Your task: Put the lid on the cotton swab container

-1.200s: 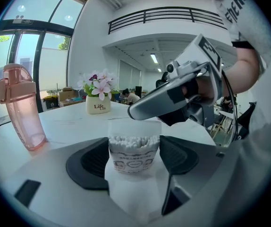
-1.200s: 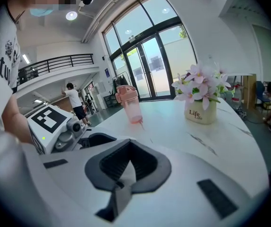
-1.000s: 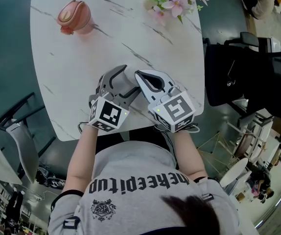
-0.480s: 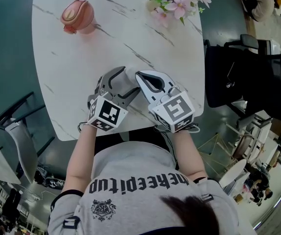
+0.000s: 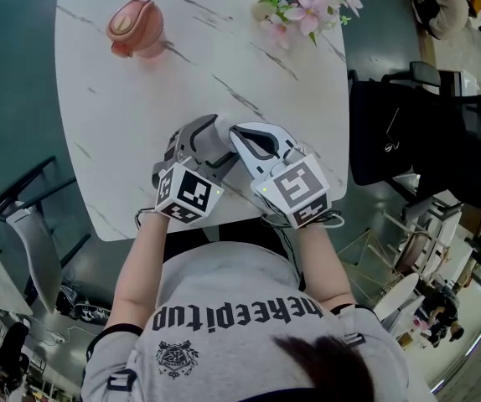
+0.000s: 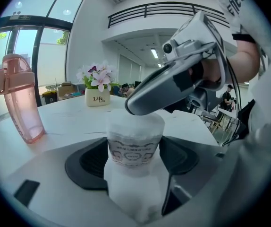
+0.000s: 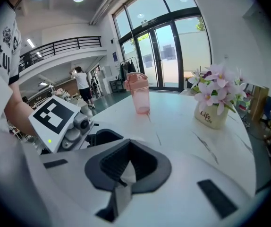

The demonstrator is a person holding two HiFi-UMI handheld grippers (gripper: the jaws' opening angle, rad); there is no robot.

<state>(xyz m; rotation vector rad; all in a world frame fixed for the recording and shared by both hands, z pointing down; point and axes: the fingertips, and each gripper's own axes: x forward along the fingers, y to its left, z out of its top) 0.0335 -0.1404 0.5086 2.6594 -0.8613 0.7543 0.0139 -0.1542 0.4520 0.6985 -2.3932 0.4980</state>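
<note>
Bench [image 5: 140, 124] carries the work at its near edge. Left tool [image 6: 135, 161] clamps the cotton swab container [image 6: 134, 143] upright by its body. Right tool [image 5: 242, 136], jaws nearly together on a thin pale piece, apparently the lid [image 7: 126, 176], sits over the container's mouth. Seating appears incomplete. Flower pot [image 5: 299, 2] and pink bottle [image 5: 131, 28] stand near the far corners, well apart, obstructing nothing.

Left tongs [image 5: 209, 128] and right tongs [image 5: 240, 134] both clamped, tips meeting, forearms parallel.
</note>
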